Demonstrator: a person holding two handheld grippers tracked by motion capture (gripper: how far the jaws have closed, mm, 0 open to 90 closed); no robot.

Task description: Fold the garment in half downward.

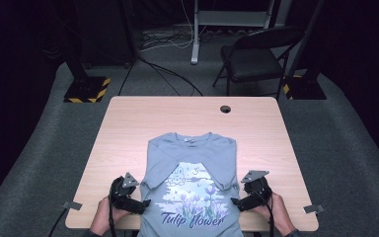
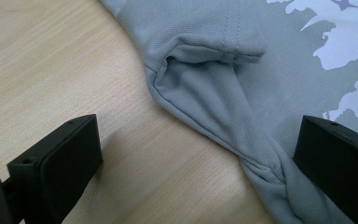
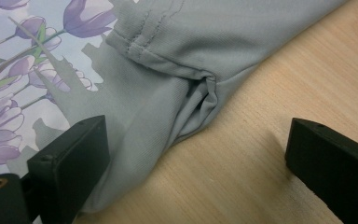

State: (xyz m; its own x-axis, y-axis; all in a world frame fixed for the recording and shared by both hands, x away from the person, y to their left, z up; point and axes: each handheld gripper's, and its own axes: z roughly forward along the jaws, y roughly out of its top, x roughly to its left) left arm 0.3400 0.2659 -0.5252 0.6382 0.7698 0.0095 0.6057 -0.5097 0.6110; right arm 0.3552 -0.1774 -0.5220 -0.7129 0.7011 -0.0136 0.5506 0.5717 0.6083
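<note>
Both sleeves of the grey T-shirt (image 1: pixel 190 163) were already folded in over its printed front, so I judged the folding roughly begun, with the body itself left to fold. It lay flat on the wooden table (image 1: pixel 128 123), collar toward the far edge, hem hanging over the near edge between my hands. My left gripper (image 1: pixel 145 203) sat low at the shirt's left side seam, jaws wide, one over bare wood and one over cloth, gripping nothing. My right gripper (image 1: pixel 234 201) mirrored it at the opposite seam, jaws equally wide and empty. Closing on both side edges looked like the step ahead.
</note>
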